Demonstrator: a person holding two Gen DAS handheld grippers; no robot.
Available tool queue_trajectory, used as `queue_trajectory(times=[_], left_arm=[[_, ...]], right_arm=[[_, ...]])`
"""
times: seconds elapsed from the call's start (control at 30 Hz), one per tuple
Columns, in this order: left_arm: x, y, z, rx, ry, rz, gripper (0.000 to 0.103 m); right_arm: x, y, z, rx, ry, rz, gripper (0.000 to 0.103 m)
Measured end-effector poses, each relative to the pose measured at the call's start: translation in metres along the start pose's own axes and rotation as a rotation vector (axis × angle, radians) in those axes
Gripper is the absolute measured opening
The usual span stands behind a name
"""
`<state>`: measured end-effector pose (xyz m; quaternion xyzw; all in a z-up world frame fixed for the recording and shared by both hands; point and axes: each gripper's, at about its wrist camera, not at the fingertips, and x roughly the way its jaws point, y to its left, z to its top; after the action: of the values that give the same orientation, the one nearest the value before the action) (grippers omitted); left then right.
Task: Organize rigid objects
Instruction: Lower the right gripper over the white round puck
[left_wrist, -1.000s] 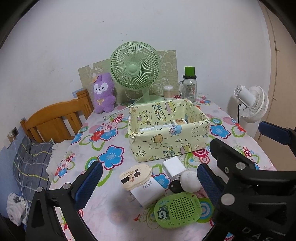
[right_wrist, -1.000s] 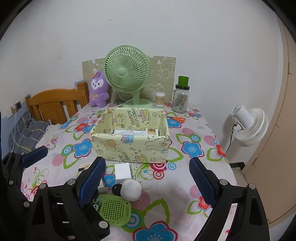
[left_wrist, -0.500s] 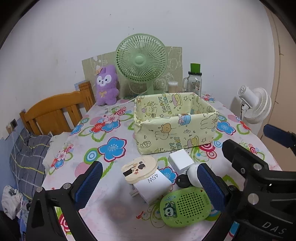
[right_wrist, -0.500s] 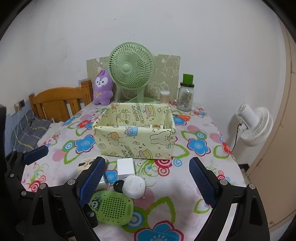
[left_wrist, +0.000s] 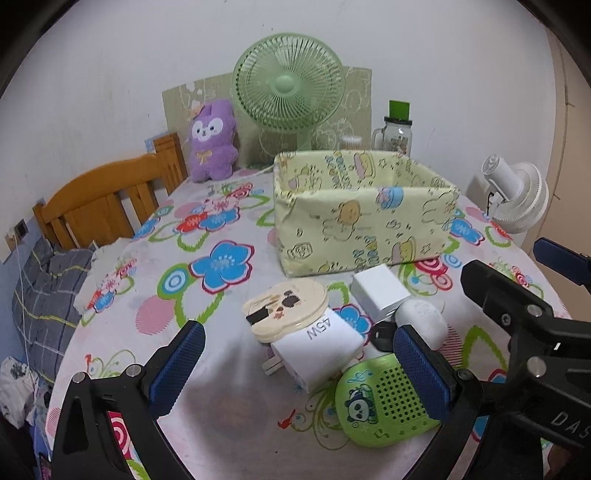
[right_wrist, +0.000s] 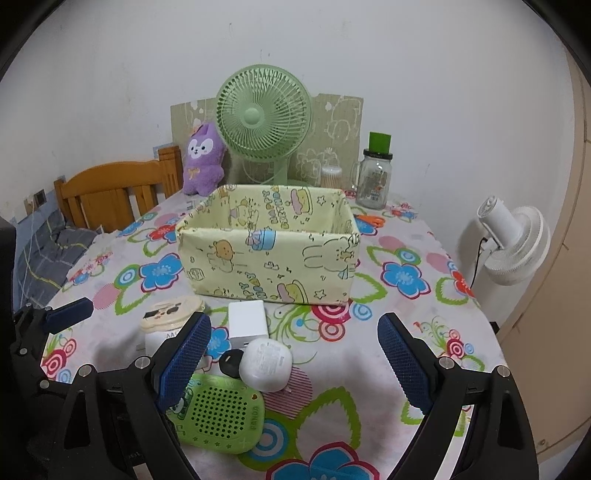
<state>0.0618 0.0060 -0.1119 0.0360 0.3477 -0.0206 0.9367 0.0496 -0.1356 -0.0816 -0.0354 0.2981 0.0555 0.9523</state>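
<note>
Both grippers lower toward table clutter, left gripper (left_wrist: 295, 365) and right gripper (right_wrist: 293, 360) open, empty, orange scissors (right_wrist: 371, 220) visible only from right wrist.

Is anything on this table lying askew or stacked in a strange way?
Yes. The cream round case rests tilted on the white charger, not flat on the table. The other small items are crowded together before the yellow box.

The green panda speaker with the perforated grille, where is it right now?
In the right wrist view the green panda speaker lies on the floral tablecloth at lower left, just below the white rounded case.
</note>
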Motion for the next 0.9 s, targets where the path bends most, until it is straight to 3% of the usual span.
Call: queue_trajectory(times=[0.9], left_arm=[[0.067, 0.000, -0.010, 0.003, 0.131, -0.018, 0.103]], right_arm=[[0.067, 0.002, -0.019, -0.014, 0.118, -0.004, 0.093]])
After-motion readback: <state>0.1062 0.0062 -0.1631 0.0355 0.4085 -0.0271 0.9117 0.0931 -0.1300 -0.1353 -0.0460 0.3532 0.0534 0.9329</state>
